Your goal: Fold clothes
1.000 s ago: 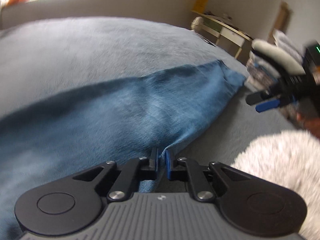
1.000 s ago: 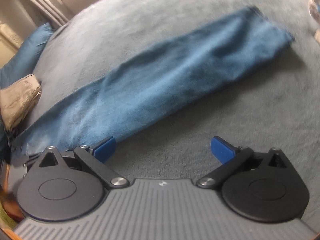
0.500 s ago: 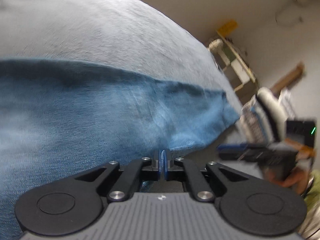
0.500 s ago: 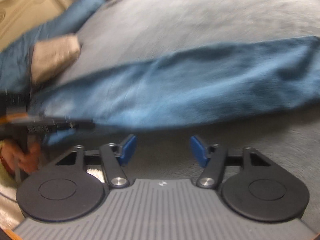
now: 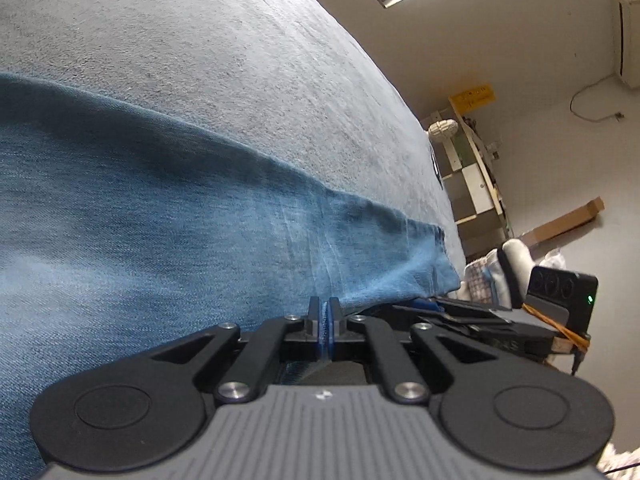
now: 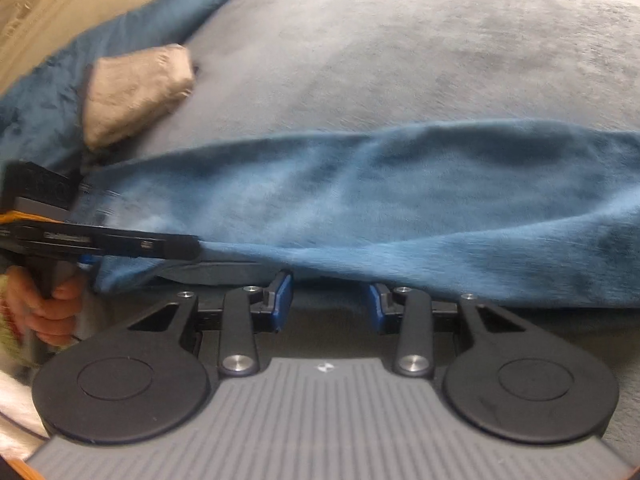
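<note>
The jeans (image 6: pixel 360 192) lie as one long band across the bed (image 5: pixel 240 60). Left gripper (image 5: pixel 324 328) pinches their near edge; right gripper (image 6: pixel 325 300), fingers spread, sits just short of that edge. The cross folds look left to do.

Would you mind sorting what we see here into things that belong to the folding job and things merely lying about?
Belongs to the job:
- blue jeans
- left claw, shut on the jeans' edge
- right claw, open at the near edge

Lying about:
- beige folded cloth
- blue pillow
- shelf unit
</note>
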{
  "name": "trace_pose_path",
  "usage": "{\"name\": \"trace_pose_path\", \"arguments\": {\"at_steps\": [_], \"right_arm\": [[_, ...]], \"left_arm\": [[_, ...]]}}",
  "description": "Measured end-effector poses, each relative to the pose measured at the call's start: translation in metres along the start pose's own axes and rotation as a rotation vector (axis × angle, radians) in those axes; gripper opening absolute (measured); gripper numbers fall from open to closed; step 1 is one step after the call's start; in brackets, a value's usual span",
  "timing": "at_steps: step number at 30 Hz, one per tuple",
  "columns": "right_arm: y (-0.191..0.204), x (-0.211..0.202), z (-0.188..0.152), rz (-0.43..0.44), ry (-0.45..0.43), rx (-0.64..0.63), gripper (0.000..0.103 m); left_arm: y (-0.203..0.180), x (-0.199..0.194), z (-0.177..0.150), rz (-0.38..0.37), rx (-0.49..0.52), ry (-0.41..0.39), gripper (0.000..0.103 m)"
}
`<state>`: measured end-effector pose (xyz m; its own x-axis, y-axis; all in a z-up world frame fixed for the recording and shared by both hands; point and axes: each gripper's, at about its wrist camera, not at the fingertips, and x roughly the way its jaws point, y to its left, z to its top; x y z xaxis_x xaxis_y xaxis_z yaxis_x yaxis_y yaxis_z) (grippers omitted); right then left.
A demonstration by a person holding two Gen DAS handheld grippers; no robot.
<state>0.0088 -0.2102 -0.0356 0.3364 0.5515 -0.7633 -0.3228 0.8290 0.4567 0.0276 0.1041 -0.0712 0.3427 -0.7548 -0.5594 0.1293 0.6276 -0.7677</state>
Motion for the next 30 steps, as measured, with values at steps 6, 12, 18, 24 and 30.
{"name": "trace_pose_path", "arguments": {"at_steps": [6, 12, 18, 24, 30], "right_arm": [[0.003, 0.017, 0.003, -0.012, 0.063, -0.036, 0.036], [-0.005, 0.038, 0.003, -0.034, 0.173, -0.042, 0.031], [0.013, 0.028, 0.000, -0.064, 0.165, -0.146, 0.031], [0.001, 0.032, -0.010, -0.080, 0.127, -0.104, 0.028], [-0.011, 0.002, -0.014, -0.169, -0.040, -0.033, 0.029]], "left_arm": [[0.001, 0.003, 0.003, 0.004, -0.008, 0.006, 0.002], [-0.002, 0.007, 0.001, 0.000, -0.004, -0.011, 0.002], [-0.010, 0.011, -0.003, -0.015, 0.038, 0.003, 0.003], [-0.047, 0.009, -0.016, 0.040, 0.287, -0.018, 0.046], [-0.087, 0.043, -0.039, 0.192, 0.575, 0.008, 0.056]]}}
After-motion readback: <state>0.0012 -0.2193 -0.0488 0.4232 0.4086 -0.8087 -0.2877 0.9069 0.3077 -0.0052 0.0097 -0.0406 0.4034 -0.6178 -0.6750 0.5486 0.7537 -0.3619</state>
